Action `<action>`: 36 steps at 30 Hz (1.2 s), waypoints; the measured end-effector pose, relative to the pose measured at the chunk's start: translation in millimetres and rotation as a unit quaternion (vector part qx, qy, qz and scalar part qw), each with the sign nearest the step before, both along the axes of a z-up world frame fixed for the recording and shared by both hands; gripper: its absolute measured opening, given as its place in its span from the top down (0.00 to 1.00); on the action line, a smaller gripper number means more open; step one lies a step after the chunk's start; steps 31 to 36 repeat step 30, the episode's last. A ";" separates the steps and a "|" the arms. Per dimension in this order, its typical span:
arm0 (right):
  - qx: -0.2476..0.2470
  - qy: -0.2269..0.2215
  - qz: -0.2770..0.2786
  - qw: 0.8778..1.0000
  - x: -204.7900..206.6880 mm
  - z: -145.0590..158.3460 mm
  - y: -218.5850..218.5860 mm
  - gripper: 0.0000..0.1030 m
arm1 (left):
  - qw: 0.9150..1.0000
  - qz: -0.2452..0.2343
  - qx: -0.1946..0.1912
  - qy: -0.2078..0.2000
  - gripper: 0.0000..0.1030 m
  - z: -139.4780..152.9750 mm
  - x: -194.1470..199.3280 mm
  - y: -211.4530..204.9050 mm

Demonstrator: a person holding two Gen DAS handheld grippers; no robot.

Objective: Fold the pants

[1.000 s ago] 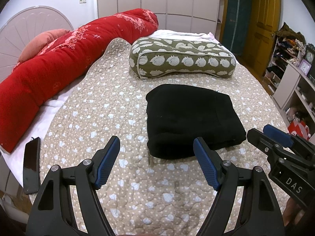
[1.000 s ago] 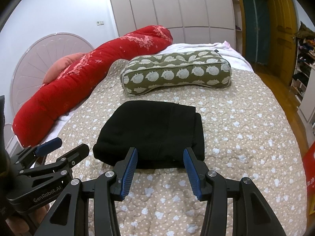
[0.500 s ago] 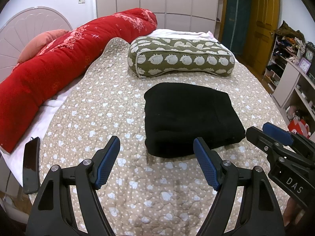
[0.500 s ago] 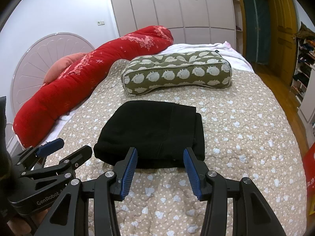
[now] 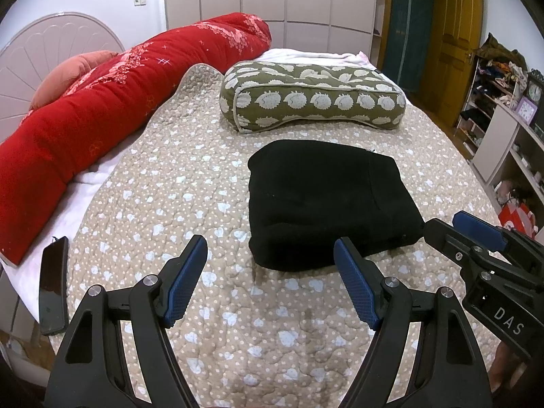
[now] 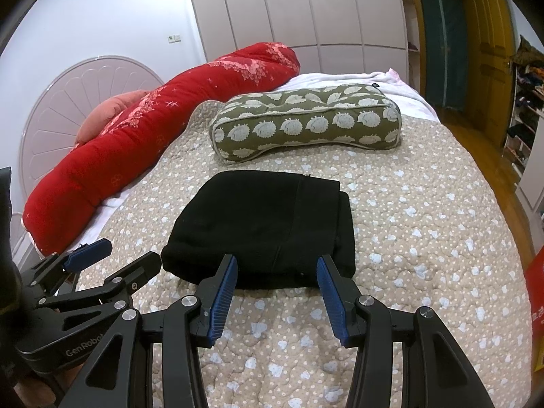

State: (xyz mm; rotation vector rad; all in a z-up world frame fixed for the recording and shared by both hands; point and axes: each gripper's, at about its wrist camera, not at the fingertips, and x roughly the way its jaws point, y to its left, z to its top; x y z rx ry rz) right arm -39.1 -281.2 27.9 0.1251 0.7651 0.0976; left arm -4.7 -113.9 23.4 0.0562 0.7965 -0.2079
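Hovering over folded black pants [image 5: 326, 204] on a bed [image 5: 190, 183], both grippers empty.

Lying as a thick, squared bundle on the spotted beige quilt, just in front of a green patterned pillow [image 5: 312, 98] and well apart from a long red bolster [image 5: 112, 102] along the far left side. Left gripper [image 5: 270, 282] with blue-padded fingers [image 5: 185, 278] spread wide, nothing between them, tips just short of the pants' near edge. Right gripper [image 6: 276, 289] with fingers [image 6: 222, 289] at a middling gap, clamping nothing, tips near the bundle's front edge; touching or not, cannot tell. Dark phone [image 5: 52, 285] flat at the bed's left edge.
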 end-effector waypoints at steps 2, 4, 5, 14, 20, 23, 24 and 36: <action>0.001 0.001 0.000 1.000 0.6 -0.9 -0.4 0.54 | 1.000 0.001 -0.001 0.001 0.24 -0.3 0.6 0.4; 0.002 0.003 0.000 1.000 1.3 -1.8 -0.9 0.54 | 1.000 0.001 0.000 0.001 0.24 -0.1 -0.3 -0.4; 0.002 0.004 0.000 1.000 1.6 -2.4 -0.8 0.54 | 1.000 0.001 0.000 0.001 0.24 -0.4 0.6 0.2; 0.002 0.004 0.000 1.000 0.8 -3.5 -2.0 0.54 | 1.000 0.000 -0.001 -0.001 0.24 -0.6 0.6 0.2; 0.003 0.007 0.000 1.000 1.4 -4.9 -1.9 0.54 | 1.000 0.001 -0.002 0.002 0.24 -1.2 1.8 -0.2; 0.003 0.009 0.002 1.000 2.1 -6.4 -0.4 0.54 | 1.000 -0.001 -0.003 0.004 0.24 -3.2 2.4 -1.2; 0.003 0.010 0.003 1.000 2.4 -7.2 -0.2 0.54 | 1.000 -0.003 -0.003 0.003 0.24 -3.8 3.2 -1.3; 0.008 0.010 -0.014 1.000 6.1 -13.6 -20.6 0.54 | 1.000 -0.016 -0.002 -0.002 0.24 -7.6 6.8 -5.6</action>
